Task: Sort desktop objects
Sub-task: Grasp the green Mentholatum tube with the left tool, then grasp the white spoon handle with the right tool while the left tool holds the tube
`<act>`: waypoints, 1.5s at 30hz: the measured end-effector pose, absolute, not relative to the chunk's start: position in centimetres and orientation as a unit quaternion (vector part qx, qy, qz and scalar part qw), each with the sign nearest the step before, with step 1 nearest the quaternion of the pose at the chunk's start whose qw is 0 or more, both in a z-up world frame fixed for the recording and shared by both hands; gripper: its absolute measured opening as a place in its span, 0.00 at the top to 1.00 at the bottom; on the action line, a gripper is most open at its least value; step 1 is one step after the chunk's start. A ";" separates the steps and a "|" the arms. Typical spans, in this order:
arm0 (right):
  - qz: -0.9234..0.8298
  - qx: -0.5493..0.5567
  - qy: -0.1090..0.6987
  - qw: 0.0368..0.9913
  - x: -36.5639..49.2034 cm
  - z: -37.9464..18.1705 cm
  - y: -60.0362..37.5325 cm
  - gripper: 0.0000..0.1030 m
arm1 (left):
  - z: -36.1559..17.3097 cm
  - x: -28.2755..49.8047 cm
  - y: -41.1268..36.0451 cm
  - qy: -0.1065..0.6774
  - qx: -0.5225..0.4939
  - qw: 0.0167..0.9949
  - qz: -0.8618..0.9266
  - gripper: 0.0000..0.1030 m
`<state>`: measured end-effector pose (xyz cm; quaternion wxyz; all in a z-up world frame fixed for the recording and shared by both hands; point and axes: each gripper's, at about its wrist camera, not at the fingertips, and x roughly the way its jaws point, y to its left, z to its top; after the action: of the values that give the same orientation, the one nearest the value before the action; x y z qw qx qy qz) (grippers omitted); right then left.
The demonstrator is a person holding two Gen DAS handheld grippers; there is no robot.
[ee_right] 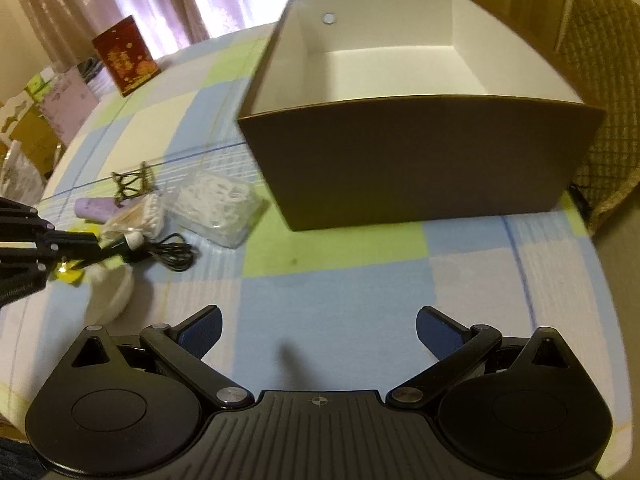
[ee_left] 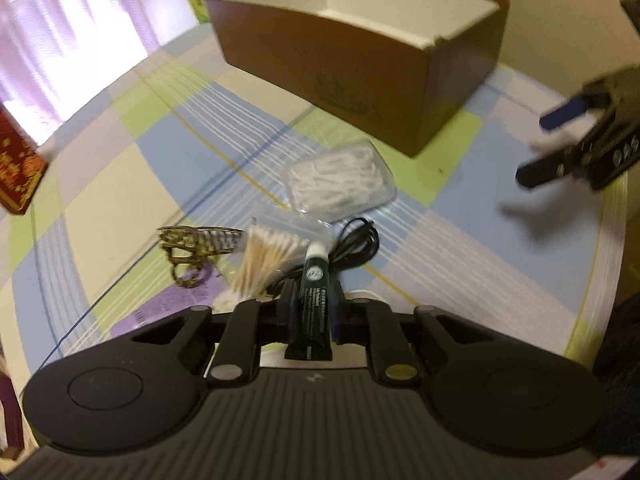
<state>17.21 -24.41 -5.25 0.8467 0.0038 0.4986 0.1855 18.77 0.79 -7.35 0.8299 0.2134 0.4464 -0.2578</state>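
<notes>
My left gripper [ee_left: 312, 300] is shut on a small dark green tube [ee_left: 314, 284] with a white cap, held just above the table. Right behind it lie a coiled black cable [ee_left: 356, 248], a bag of cotton swabs [ee_left: 268, 256], a clear bag of white clips [ee_left: 340, 180] and a gold hair claw [ee_left: 196, 244]. An open brown box [ee_left: 360, 60] with a white inside stands farther back; in the right wrist view the box [ee_right: 420, 160] is straight ahead. My right gripper [ee_right: 318, 332] is open and empty above the cloth, and also shows at the right of the left wrist view [ee_left: 552, 148].
The round table has a checked cloth [ee_right: 340, 300]. A red card box [ee_right: 126, 54] stands at the far left. A purple item [ee_right: 96, 208], a yellow item [ee_right: 70, 274] and a white round object [ee_right: 112, 288] lie near my left gripper [ee_right: 100, 246]. A woven chair [ee_right: 604, 100] is at the right.
</notes>
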 end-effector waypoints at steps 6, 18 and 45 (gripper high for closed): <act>0.229 -0.002 0.500 0.835 17.4 -5.3 -21.8 0.02 | -6.6 17.6 3.3 0.458 0.164 0.847 -0.214 1.00; 0.241 -0.012 0.502 0.831 17.6 -5.7 -20.7 0.02 | -7.8 16.8 3.6 0.466 0.192 0.836 -0.218 0.84; 0.234 0.036 0.519 0.821 18.5 -6.2 -20.9 0.02 | -8.6 17.8 3.7 0.454 0.241 0.823 -0.240 0.85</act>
<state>18.55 -20.91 -6.16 0.8214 0.0356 0.5191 0.2337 17.80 3.72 -8.59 0.8233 0.2413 0.4543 -0.2399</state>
